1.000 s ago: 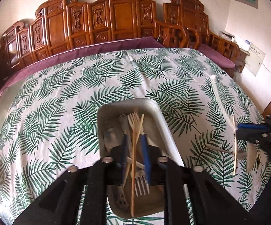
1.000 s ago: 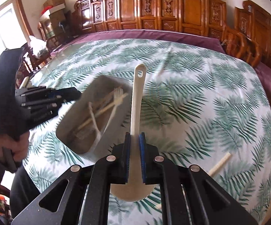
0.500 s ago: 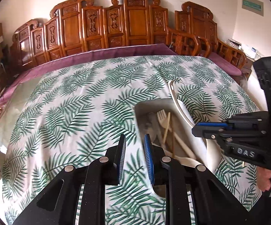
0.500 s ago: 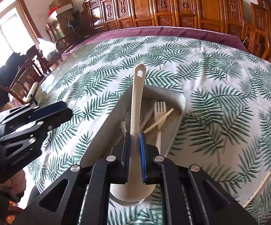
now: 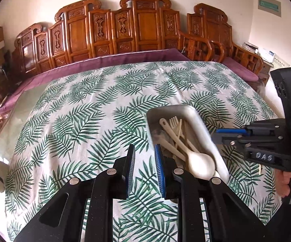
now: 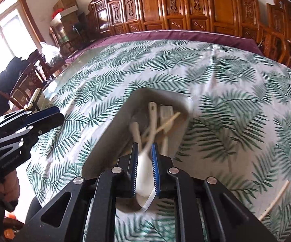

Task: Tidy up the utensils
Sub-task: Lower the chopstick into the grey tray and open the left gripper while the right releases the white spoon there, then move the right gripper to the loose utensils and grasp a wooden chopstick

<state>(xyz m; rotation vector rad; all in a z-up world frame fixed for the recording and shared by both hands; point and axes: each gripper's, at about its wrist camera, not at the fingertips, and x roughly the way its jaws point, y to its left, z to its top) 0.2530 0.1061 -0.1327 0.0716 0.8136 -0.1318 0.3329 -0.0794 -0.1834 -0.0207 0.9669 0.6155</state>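
The right gripper was easing its fingers apart, the cream plastic serving spoon dropping blurred between them into the grey rectangular metal tray on the leaf-print counter. From the left wrist's view the spoon lay bowl toward five o'clock, handle toward eleven, along the tray. It looked light, stiff and slick; the flat handle seemed the best hold. The left gripper stood slightly open, holding nothing. A pale chopstick lay at four o'clock.
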